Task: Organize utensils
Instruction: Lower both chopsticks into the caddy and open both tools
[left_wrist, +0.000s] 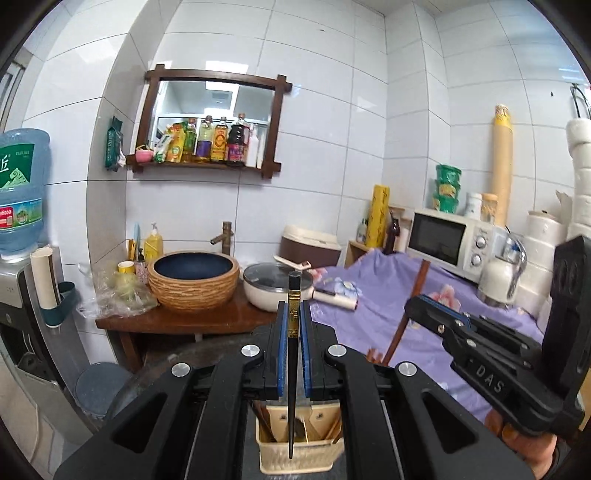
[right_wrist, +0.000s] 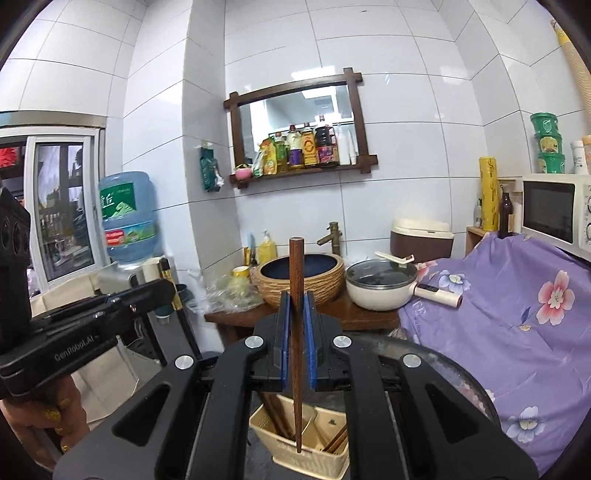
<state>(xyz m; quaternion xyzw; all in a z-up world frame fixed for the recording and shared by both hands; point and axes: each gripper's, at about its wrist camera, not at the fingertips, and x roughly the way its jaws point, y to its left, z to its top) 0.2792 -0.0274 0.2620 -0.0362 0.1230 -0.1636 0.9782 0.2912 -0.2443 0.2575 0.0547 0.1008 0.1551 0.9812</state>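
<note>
Left hand-held gripper: blue pads clamped narrow on black chopstick, upright, gold-banded top above the pads, tip hanging over the utensil basket.
Right hand-held gripper: pads clamped narrow on brown wooden chopstick, upright, tip down over the same basket.
Utensil basket: cream plastic, near and low, divided; more brown chopsticks lean inside.
Table: farther off, carries woven-sided basin and lidded white pot.
Right side: purple floral cloth; microwave.
</note>
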